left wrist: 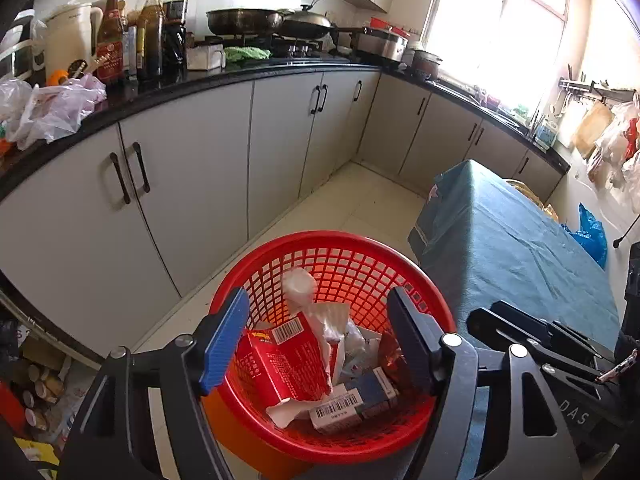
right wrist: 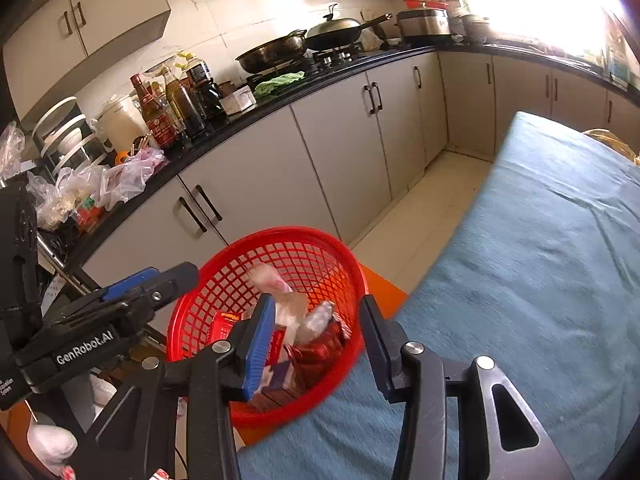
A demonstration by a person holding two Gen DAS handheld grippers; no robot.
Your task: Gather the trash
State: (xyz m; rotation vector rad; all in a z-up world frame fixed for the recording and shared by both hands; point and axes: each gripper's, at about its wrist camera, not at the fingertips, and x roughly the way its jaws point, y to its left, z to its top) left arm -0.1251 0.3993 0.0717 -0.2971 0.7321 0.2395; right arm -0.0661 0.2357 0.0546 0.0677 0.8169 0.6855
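A red plastic basket (left wrist: 340,246) stands beside the blue-covered table and holds trash: a red carton (left wrist: 280,364), a blue and white box (left wrist: 352,400), crumpled wrappers and a white wad (left wrist: 298,284). My left gripper (left wrist: 316,340) hangs open and empty above the basket. My right gripper (right wrist: 320,348) is also open and empty above the basket (right wrist: 280,240), at the table's edge. The trash in the right wrist view (right wrist: 308,336) is blurred. The left gripper (right wrist: 148,280) shows at left in the right wrist view.
The table with a blue cloth (right wrist: 540,260) fills the right. Grey cabinets (left wrist: 192,184) under a black counter carry bottles (left wrist: 112,36), plastic bags (left wrist: 56,108), woks and pots. Tiled floor (left wrist: 360,200) runs between. Clutter lies on the floor at the left (left wrist: 40,392).
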